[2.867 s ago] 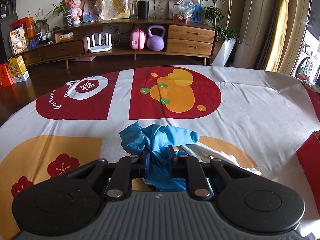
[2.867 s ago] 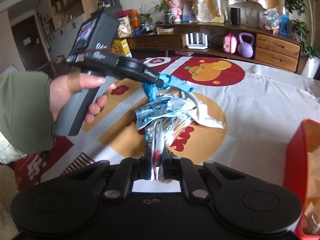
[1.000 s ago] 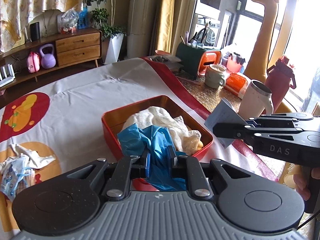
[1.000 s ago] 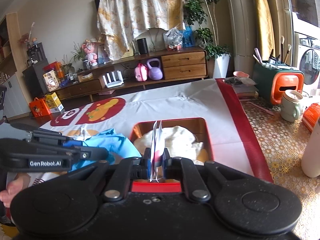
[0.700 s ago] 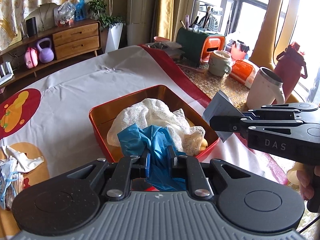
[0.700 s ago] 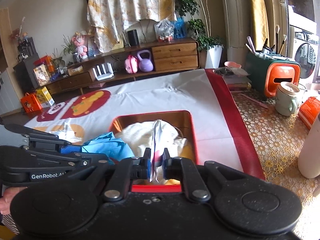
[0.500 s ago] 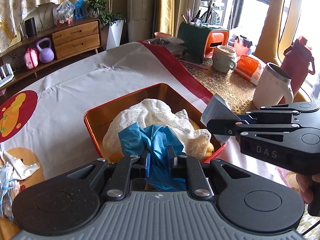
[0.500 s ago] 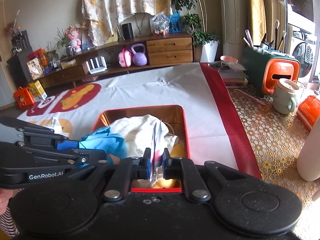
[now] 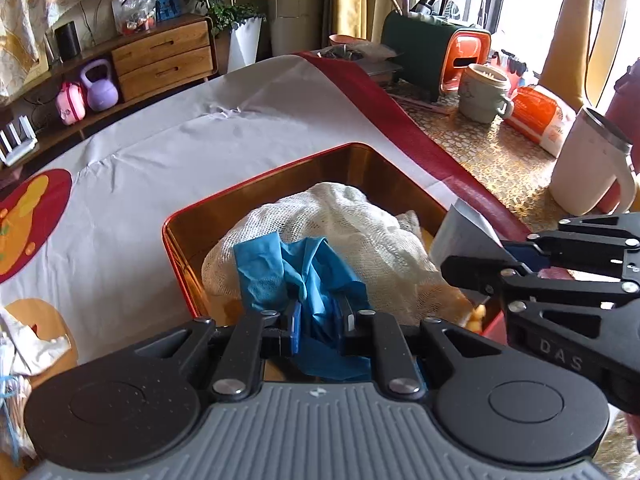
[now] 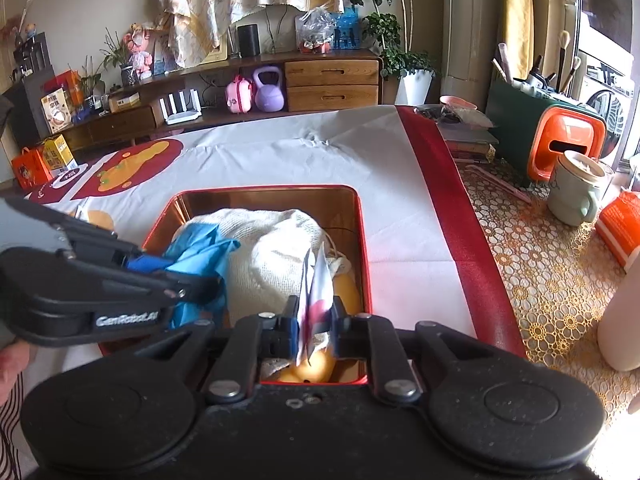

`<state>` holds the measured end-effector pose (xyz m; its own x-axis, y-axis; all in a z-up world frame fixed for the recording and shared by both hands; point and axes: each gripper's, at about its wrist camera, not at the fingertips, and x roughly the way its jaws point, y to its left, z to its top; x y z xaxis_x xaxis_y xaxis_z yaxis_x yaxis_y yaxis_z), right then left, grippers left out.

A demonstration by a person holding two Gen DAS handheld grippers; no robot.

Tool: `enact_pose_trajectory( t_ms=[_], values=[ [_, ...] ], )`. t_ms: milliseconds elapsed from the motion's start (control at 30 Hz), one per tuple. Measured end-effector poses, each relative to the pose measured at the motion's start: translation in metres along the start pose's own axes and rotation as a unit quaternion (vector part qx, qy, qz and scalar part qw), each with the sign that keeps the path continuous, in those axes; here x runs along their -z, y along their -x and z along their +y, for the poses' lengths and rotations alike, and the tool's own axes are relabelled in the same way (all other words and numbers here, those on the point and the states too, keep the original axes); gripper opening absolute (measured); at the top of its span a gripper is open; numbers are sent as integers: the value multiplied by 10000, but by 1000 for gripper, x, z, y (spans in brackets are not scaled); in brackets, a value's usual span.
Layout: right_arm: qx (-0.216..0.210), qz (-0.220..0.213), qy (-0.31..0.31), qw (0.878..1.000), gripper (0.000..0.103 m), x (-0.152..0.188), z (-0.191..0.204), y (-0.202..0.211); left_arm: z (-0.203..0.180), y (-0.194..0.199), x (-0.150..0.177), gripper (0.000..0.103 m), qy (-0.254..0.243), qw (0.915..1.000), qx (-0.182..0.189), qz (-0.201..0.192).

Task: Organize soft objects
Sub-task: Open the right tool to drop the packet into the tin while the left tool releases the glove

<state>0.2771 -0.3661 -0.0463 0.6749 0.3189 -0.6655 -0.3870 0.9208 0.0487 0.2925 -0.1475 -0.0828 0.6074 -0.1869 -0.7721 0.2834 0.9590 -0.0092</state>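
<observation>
Left gripper (image 9: 319, 322) clamped on the blue glove (image 9: 296, 276), now hanging over the near left part of the red tin (image 9: 256, 184) rather than over the printed tablecloth (image 9: 160, 160) as at the start. Underneath, white mesh cloth (image 9: 344, 224) heaped in the tin, possibly brushing the glove. Right gripper (image 10: 315, 326) pinched on a thin white-and-pink packet (image 10: 316, 292), brought over the tin's near right edge

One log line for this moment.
left claw: shut on blue glove | right claw: shut on packet | both over red tin
</observation>
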Motion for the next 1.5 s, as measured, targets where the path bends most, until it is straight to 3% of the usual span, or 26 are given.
enact_pose_trajectory(
  t_ms=[367, 833, 867, 967, 1000, 1033, 1500],
  values=[
    [-45, 92, 94, 9999, 22, 3, 3, -5, 5, -16, 6, 16, 89, 9997, -7, 225],
    [-43, -11, 63, 10000, 49, 6, 2, 11, 9, 2, 13, 17, 218, 9996, 59, 180],
    [-34, -25, 66, 10000, 51, 6, 2, 13, 9, 4, 13, 19, 217, 9996, 59, 165],
    [-7, -53, 95, 9999, 53, 6, 0, 19, 10, 11, 14, 37, 289, 9994, 128, 121],
    [-3, -65, 103, 9999, 55, 6, 0, 21, 11, 13, 15, 55, 301, 9994, 139, 96],
    [-3, -73, 113, 9999, 57, 6, 0, 23, 11, 16, 16, 65, 308, 9994, 146, 67],
    [-72, -295, 177, 9994, 74, 10, 5, 63, 21, 64, 29, 68, 527, 9975, 388, -280]
  ],
)
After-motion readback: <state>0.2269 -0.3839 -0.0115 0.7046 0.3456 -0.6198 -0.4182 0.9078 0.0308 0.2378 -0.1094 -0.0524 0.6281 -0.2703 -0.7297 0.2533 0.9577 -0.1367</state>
